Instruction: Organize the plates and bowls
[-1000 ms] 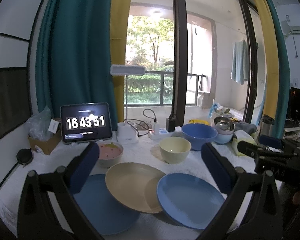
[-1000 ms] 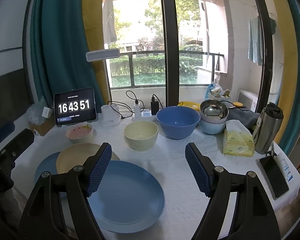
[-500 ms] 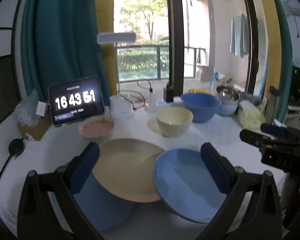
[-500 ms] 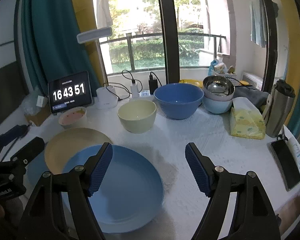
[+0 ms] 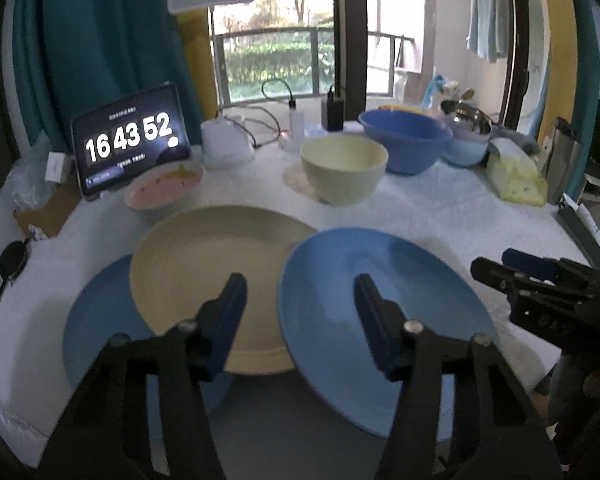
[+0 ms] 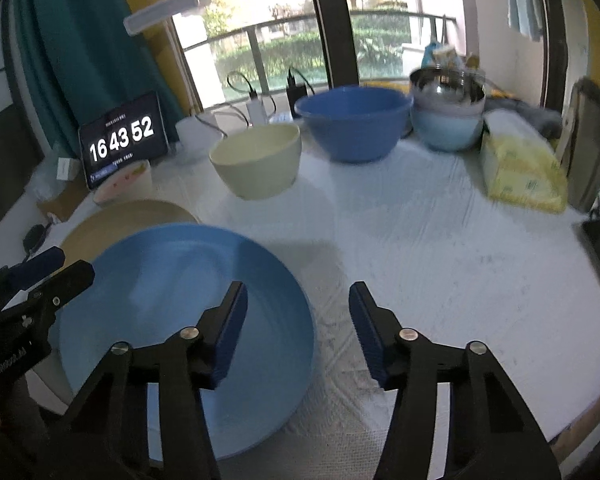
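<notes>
Round, smooth blue plate (image 6: 172,280) is seen on the wrinkled white worktop (image 6: 440,248), overlapping a beige plate (image 5: 204,264). Left gripper (image 5: 298,320) and right gripper (image 6: 296,320), ribbed blue pads, are closing, unclamped, over its rims.

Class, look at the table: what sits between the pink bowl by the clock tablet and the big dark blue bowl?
The cream bowl sits between the pink bowl and the big blue bowl; the left wrist view shows it best.

Lower blue plate (image 5: 96,320) mostly hidden under beige plate (image 5: 204,280); steel bowl (image 6: 446,84) at 1 o'clock blurred; tablet (image 5: 130,140) small print unreadable.
</notes>
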### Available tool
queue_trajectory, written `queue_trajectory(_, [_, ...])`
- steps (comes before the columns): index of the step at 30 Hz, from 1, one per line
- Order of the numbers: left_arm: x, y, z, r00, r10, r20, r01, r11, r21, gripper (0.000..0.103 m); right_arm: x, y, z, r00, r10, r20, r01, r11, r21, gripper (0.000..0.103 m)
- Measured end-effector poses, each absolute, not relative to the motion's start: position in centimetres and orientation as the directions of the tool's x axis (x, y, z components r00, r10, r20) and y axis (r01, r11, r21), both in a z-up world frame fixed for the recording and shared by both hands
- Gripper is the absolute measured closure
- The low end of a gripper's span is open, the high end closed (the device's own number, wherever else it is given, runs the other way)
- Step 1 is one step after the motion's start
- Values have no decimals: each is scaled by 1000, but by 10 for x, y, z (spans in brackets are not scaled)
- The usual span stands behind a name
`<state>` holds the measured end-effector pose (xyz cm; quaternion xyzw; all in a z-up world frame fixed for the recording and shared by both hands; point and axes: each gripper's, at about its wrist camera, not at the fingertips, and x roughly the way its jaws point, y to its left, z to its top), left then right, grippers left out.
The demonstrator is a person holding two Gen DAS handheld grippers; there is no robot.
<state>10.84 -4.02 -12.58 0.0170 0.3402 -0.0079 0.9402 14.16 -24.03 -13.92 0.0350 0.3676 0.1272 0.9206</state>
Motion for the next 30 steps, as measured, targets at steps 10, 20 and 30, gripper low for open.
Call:
queue_trajectory(10, [119,-48,-141,715,10,-699,26,999,41,67,156,-248,-176,609,308,-731,-201,951,234,71])
queue_trajectory(20, [119,-54,-145,709,29,-705,9,999,50,73,155,-255,-181,608,317,-728,-179,948,264,83])
queue_trajectory(30, [119,-70,-138,721,-16,-693,55,998,34,73,148,-275,-169,664,276,-695,-132,958,255,84])
